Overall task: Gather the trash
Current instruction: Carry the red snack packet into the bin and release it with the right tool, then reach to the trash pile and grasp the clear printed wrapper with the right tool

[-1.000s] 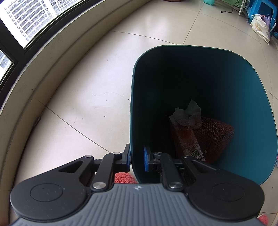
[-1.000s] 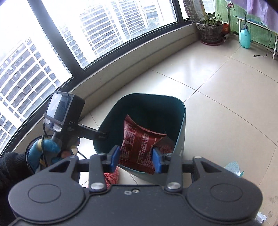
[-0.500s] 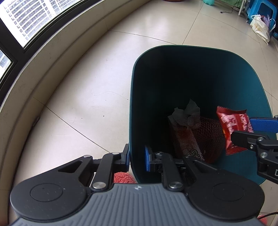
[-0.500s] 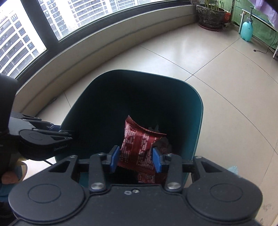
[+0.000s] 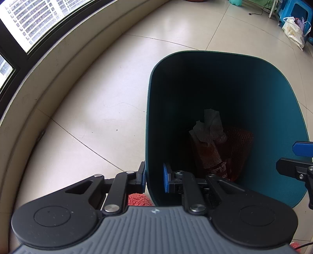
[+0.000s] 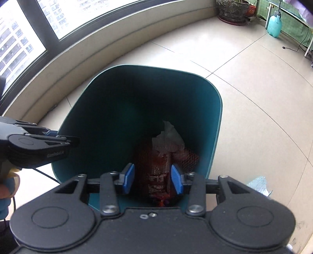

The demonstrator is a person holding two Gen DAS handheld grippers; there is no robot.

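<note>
The red wrapper [image 6: 159, 175], pinched between the right gripper [image 6: 152, 180]'s pads half a second ago, now lies in the teal bin [image 5: 277, 121] at frame centre, atop red netting [image 5: 240, 148] and crumpled paper [image 5: 210, 127]. The right jaws have just been opening and stand spread over the bin's mouth, nothing pressed between them. The left gripper [image 5: 154, 178], lower centre of its view, stays pinched on the bin's near wall, one pad outside, one inside. Pale floor tiles [image 5: 88, 109] surround the bin; a curved window sill [image 6: 82, 45] runs upper left, a plant pot [image 6: 232, 9] and a green bottle [image 6: 274, 26] upper right.
</note>
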